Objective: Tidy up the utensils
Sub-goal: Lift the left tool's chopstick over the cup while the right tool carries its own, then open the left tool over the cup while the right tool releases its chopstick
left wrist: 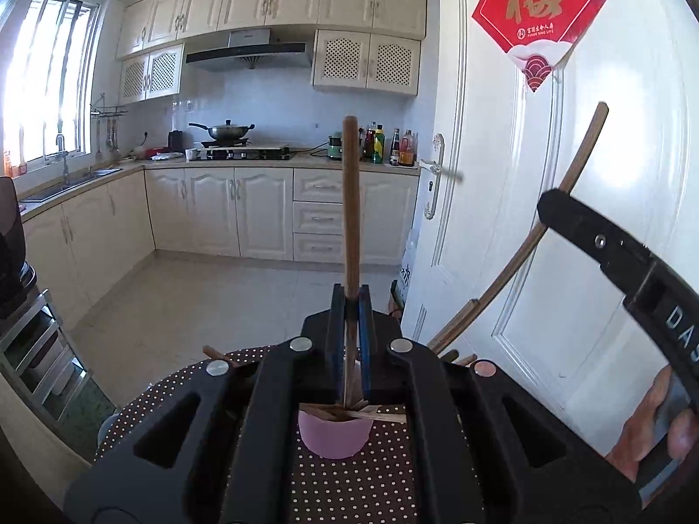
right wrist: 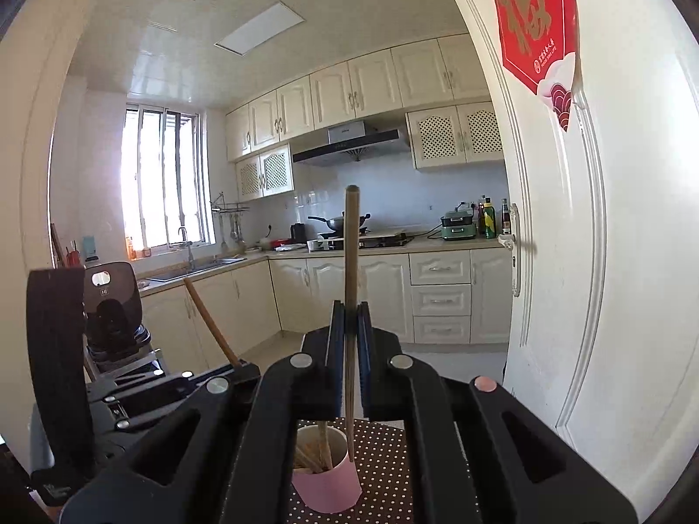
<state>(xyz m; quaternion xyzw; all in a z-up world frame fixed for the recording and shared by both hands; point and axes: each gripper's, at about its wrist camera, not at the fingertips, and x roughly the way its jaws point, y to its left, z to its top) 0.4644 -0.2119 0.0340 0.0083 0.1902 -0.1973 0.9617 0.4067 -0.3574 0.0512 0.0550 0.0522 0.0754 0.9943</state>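
Chopstick point(left wrist: 351, 201) stands upright, pinched by the left hand-held gripper point(left wrist: 351, 305), above the pink cup point(left wrist: 335, 436) at 6 o'clock. Right view: right hand-held gripper point(right wrist: 349, 318) pinches another chopstick point(right wrist: 350, 262), probably for dropping into that cup on the bench point(right wrist: 384, 458).

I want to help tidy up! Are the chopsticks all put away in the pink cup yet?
Not all. Done: several chopsticks already stand in the pink cup. In hand: the left gripper and the right gripper each pinch one upright chopstick above the cup, not dropped in yet. Left: a few more sticks peek out on the dotted tablecloth behind the left gripper.
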